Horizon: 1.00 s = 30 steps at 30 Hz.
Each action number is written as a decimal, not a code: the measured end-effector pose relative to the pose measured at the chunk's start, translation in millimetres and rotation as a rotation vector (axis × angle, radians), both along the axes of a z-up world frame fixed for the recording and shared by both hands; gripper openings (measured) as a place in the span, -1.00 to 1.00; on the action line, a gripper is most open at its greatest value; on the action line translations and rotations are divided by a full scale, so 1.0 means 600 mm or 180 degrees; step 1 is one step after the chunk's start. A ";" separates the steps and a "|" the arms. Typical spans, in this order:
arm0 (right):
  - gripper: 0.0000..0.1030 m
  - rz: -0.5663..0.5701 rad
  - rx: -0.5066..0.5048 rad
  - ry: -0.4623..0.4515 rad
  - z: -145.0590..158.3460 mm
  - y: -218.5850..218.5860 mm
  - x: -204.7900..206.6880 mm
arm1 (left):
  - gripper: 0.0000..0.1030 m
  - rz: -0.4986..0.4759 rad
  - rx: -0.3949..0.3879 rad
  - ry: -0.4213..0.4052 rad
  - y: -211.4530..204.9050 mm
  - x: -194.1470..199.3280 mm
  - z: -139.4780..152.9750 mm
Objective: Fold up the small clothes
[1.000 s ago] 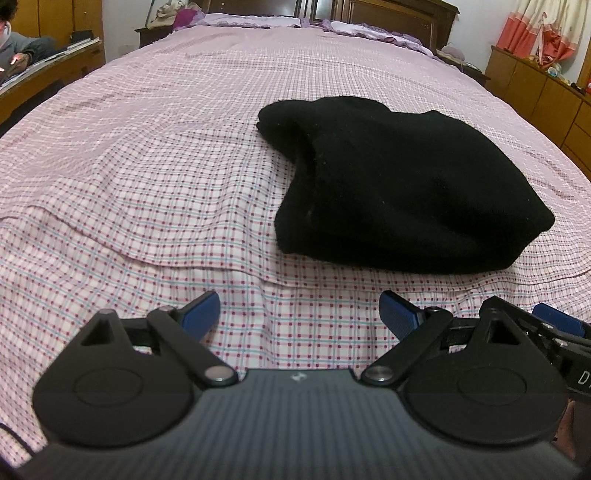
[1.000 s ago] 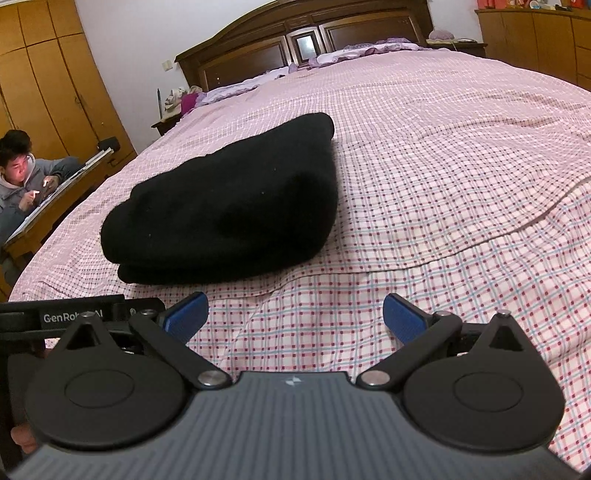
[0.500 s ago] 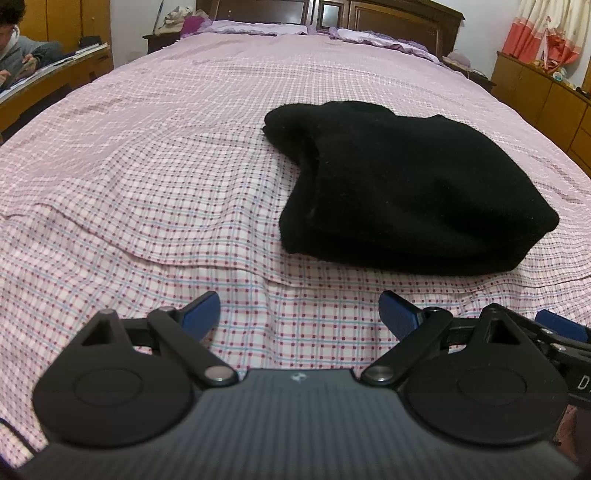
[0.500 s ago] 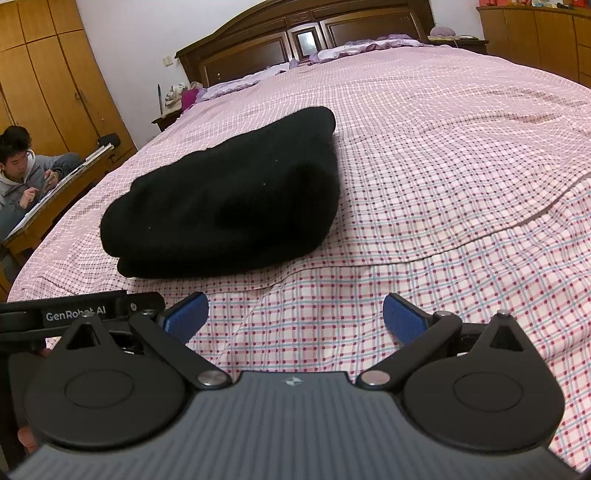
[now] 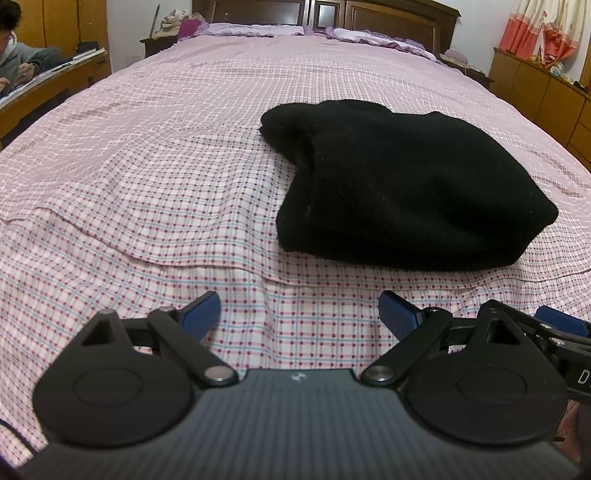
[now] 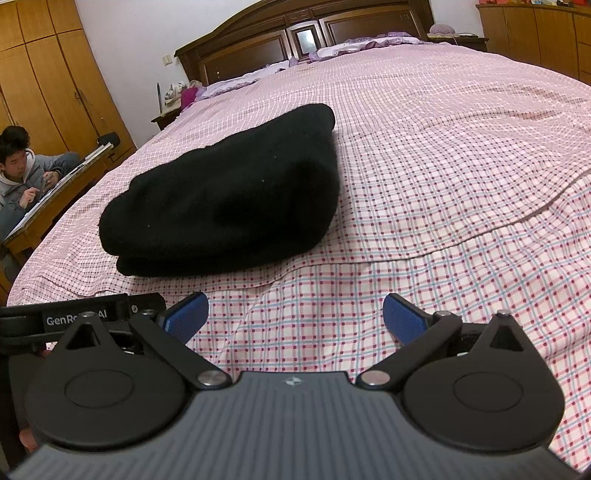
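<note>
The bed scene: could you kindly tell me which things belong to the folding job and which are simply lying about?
Job:
- black garment, folded on the bedsheet
- left gripper, open
- right gripper, open

Lying about:
- pillows
- headboard
- wardrobe

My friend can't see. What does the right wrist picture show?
A folded black garment lies on a pink checked bedsheet. The right tool is open and empty, short of it. A person sits far left.
</note>
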State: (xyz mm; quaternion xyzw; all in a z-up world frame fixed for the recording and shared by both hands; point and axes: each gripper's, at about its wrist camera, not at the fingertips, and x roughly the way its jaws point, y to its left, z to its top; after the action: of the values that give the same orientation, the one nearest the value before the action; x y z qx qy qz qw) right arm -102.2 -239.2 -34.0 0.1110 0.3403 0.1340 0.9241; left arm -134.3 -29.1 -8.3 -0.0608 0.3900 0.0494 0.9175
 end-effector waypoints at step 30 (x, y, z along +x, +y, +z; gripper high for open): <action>1.00 0.0000 0.0002 0.0008 -0.001 0.000 0.000 | 0.82 -0.0019 0.0064 0.0010 0.000 0.001 -0.004</action>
State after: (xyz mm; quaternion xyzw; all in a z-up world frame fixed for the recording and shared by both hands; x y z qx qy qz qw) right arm -102.2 -239.1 -34.6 0.1114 0.3414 0.1341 0.9236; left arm -133.7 -29.3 -10.6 -0.0503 0.3911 0.0507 0.9176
